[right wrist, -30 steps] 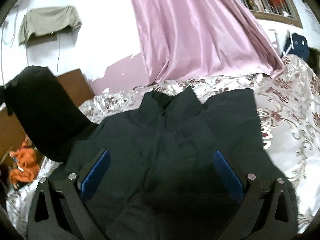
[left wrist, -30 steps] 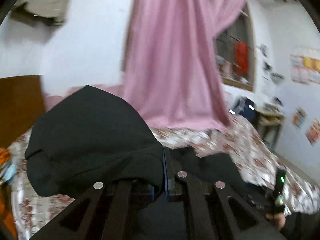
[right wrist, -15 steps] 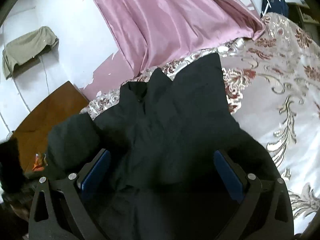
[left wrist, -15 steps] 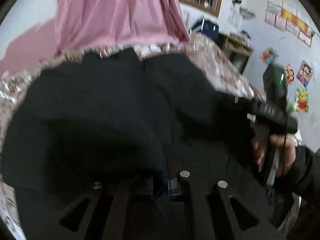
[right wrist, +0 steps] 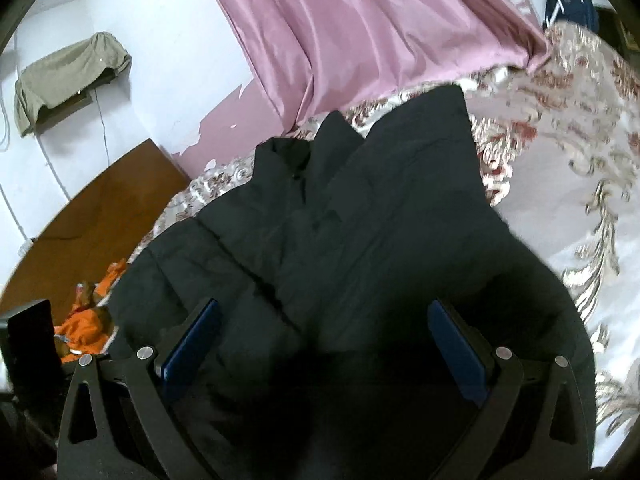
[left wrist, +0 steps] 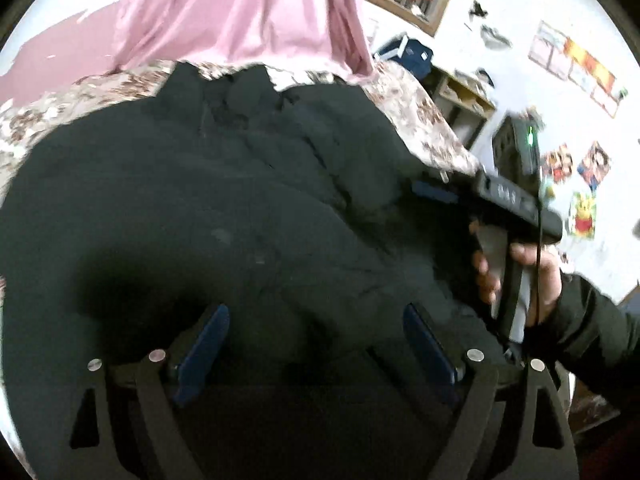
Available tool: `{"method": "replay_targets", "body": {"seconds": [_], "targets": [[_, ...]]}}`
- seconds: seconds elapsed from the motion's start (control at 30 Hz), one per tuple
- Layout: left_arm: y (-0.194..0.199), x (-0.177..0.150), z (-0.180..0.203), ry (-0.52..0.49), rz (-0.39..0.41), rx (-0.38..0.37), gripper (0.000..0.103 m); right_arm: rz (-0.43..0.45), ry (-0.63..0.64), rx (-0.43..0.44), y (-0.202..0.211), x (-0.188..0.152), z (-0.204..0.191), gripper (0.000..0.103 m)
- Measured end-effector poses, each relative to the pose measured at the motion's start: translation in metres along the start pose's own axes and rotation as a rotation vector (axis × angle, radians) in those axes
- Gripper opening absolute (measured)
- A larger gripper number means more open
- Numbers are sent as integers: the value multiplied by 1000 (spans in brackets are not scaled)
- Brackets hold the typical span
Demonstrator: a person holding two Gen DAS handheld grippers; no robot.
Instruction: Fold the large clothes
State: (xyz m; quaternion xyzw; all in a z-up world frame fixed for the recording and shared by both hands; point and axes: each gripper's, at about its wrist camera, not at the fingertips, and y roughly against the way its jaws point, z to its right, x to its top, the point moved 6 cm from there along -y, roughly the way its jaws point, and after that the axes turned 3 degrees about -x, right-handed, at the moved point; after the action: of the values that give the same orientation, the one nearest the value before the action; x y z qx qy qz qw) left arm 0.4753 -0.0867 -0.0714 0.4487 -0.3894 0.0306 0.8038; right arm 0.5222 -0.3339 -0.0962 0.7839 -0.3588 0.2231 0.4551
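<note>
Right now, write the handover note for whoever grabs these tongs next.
Left tongs: open, empty, just above the black padded jacket.
Right tongs: open, empty, over the same jacket.
Jacket lies collar-away on the floral bedspread, below the pink satin curtain.
Done: both sleeves appear folded in over the body.
Left: fold the body, probably hem toward collar.

A large black padded jacket [right wrist: 360,232] lies spread front-up on the bed [right wrist: 580,184], its stand-up collar [right wrist: 304,152] pointing toward the bed's far edge, where the pink curtain hangs. Its left sleeve [right wrist: 224,256] is folded in across the chest as a thick, rumpled band, and the front closure runs down from the collar. The near part of the coat reaches toward the bed's near edge, dark and hard to read.
</note>
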Motion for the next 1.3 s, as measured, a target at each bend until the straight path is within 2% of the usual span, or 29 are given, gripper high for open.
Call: {"method": "replay_targets", "body": {"seconds": [0.13,0.2,0.27,0.33,0.37,0.4,0.43,0.47,0.5,0.53,0.6,0.67,0.77,0.87,0.9,1.0,1.07,1.1,1.13,1.2,1.3], "targets": [[39,6,-26,55,110,140,88,-98,-16,45,3,-19,-4,101],[56,10,-50,103,152,244,88,-162,46,-1,0,-32,-12,101],[69,12,-72,157,170,308,89,-241,150,-90,-5,-46,-21,100],[77,12,-92,226,167,303,90,-267,227,-196,-6,-55,-26,81],[80,13,-98,250,169,285,90,-271,247,-231,-6,-57,-28,75],[84,12,-104,276,176,269,90,-275,259,-252,-4,-60,-29,61],[88,12,-109,292,181,272,90,-277,258,-259,-3,-61,-31,40],[88,14,-113,300,182,282,90,-277,257,-270,-1,-60,-31,28],[88,16,-117,303,182,294,90,-281,254,-267,1,-60,-31,9],[89,16,-119,301,183,304,90,-283,243,-245,2,-59,-31,6],[89,23,-125,289,180,320,90,-265,225,-198,10,-51,-31,5],[87,28,-127,269,177,349,90,-209,237,-199,19,-34,-33,5],[83,38,-130,252,175,395,90,-45,289,-297,40,12,-30,5],[73,46,-133,255,170,440,90,54,304,-362,47,52,-23,5],[68,50,-137,260,167,456,90,64,306,-377,45,60,-21,6],[52,64,-146,266,169,473,90,61,311,-451,30,78,-16,21],[40,76,-148,255,183,467,90,77,324,-435,17,84,-26,39],[33,82,-148,240,191,465,90,83,336,-418,13,84,-34,56],[26,88,-146,216,195,470,90,92,356,-387,5,83,-42,60],[7,99,-141,150,178,490,90,67,397,-301,-14,75,-57,60],[-23,103,-135,70,111,498,90,-52,473,-232,-52,56,-72,60]]}}
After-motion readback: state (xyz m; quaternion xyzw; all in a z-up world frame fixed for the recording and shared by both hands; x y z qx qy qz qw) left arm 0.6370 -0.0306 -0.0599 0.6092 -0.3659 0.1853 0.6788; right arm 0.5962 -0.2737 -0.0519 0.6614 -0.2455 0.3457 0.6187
